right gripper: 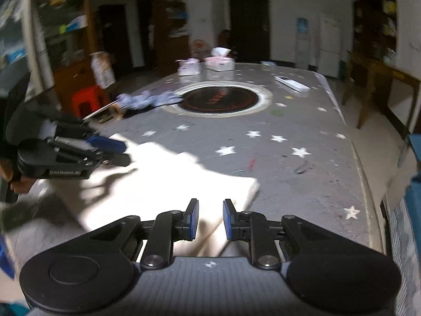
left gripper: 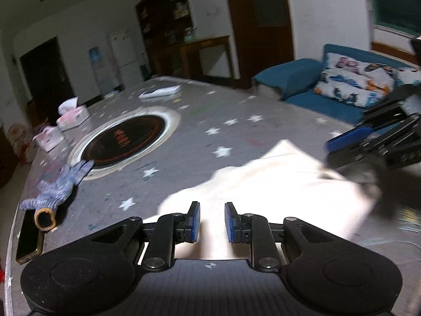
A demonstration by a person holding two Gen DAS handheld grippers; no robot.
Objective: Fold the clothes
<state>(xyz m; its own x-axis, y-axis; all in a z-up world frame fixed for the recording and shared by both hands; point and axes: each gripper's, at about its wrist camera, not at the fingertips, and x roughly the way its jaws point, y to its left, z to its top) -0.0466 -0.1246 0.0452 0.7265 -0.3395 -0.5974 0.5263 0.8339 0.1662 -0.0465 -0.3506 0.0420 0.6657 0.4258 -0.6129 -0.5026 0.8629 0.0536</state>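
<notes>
A white folded cloth [right gripper: 168, 184] lies on the near part of the grey star-patterned tabletop [right gripper: 289, 163], on the camera's side of the round black induction hob [right gripper: 219, 100] set into its middle. The left gripper [left gripper: 212, 222] hangs over the cloth's near edge with its blue-padded fingers [left gripper: 194, 221] apart and nothing between them. The right gripper [right gripper: 210, 220] is above the cloth's other near corner, its fingers apart as well, empty. Just beside the hob's rim lies a blue knit glove [left gripper: 56, 187], and next to the glove's cuff a phone [left gripper: 27, 239]. Beyond the hob stand pink tissue boxes [right gripper: 219, 62], and to its far right side a white remote [right gripper: 291, 83].
</notes>
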